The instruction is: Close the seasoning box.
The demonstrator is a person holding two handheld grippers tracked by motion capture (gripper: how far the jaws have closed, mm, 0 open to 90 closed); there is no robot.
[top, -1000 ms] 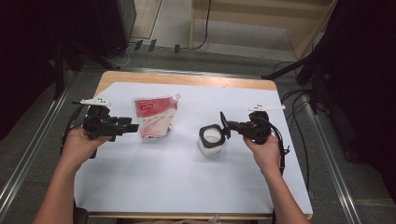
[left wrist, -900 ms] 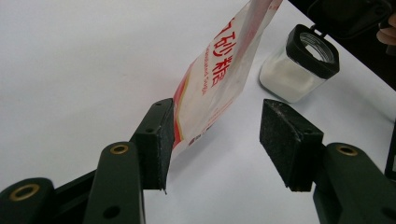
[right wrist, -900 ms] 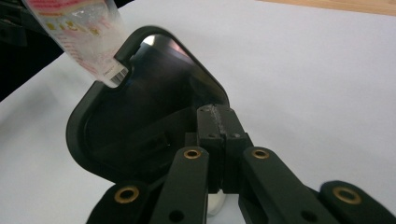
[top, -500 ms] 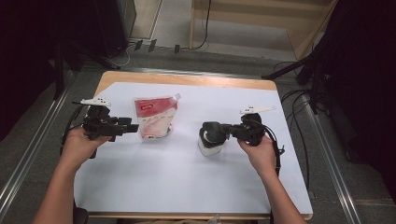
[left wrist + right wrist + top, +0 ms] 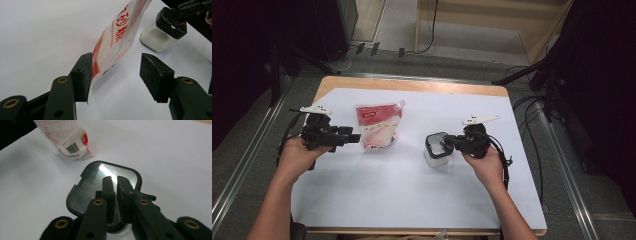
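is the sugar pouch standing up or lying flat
Standing up: the pouch rises off the white table on its base, spout corner on top.

Grey floor (image 5: 392,30), wooden shelf (image 5: 492,20)

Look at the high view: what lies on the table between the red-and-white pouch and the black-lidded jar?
Nothing: between the pouch and the jar the high view shows only bare white table cover.

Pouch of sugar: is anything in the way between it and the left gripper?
No, nothing visible is in the way. The pouch already stands between the left gripper's open jaws, with its edge close against one pad. The jar stands farther off, beyond the pouch.
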